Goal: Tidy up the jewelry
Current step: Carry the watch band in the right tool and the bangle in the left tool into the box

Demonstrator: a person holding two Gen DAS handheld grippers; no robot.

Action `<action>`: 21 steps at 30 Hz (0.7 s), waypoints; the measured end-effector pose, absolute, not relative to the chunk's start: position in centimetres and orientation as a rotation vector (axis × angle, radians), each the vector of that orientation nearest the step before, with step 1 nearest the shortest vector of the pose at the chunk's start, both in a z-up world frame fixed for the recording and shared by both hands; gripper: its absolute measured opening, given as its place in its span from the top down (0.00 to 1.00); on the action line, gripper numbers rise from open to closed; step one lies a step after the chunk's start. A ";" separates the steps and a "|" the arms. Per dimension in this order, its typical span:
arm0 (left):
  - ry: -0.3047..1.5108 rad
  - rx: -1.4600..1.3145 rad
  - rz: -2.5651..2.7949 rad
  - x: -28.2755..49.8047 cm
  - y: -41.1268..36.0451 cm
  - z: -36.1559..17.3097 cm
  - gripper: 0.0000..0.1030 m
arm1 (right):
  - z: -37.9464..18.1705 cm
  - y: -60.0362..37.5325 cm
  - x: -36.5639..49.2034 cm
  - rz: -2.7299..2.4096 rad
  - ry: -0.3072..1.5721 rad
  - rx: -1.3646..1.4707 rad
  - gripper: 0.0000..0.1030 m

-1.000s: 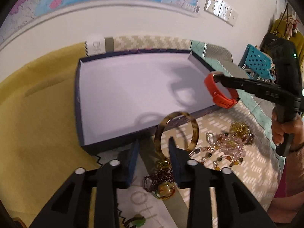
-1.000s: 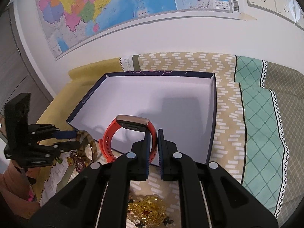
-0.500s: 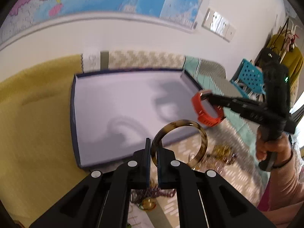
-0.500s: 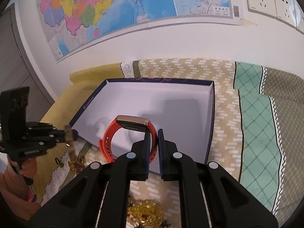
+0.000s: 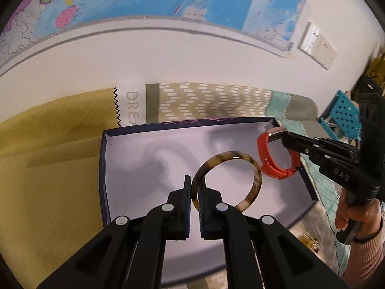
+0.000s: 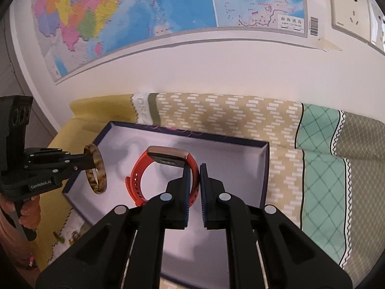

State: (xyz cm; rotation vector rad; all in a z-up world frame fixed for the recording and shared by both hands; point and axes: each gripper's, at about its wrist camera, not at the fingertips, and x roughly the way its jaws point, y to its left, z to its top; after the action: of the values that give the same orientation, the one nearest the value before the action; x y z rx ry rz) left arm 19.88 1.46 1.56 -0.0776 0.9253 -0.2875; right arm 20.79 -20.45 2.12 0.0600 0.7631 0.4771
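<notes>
Both pieces were held over the empty box, none set down yet.
Left wrist view: the left gripper (image 5: 194, 187) clenched the tortoiseshell bangle (image 5: 250, 163) at centre frame, above the box (image 5: 103, 168). Right wrist view: the right gripper (image 6: 199, 175) clenched the orange watch (image 6: 139, 171) mid-frame; loose jewelry likely remained outside.

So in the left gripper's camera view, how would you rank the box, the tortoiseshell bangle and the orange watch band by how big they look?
Largest to smallest as they look:
1. Box, by far.
2. Tortoiseshell bangle.
3. Orange watch band.
The bangle sits nearer the camera, so its lead over the band is unsure.
</notes>
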 end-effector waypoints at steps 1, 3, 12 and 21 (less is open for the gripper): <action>0.933 -0.078 -0.281 20.4 1.4 1.4 0.96 | 1.9 -20.3 21.1 0.473 0.768 0.058 0.92; 0.944 -0.075 -0.268 21.2 1.5 1.1 0.96 | 1.4 -20.0 21.7 0.468 0.778 0.052 0.92; 0.976 -0.059 -0.213 23.8 1.6 0.3 0.96 | 0.6 -18.7 23.3 0.448 0.802 0.015 0.92; 0.994 -0.018 -0.174 24.5 1.4 -0.5 0.95 | -0.2 -18.2 24.9 0.426 0.849 -0.003 0.92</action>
State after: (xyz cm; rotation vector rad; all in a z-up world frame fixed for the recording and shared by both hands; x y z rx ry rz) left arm 24.55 1.36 -0.49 -0.0183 0.9945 -0.1742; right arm 24.87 -18.17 -0.21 -0.0027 0.8494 0.4263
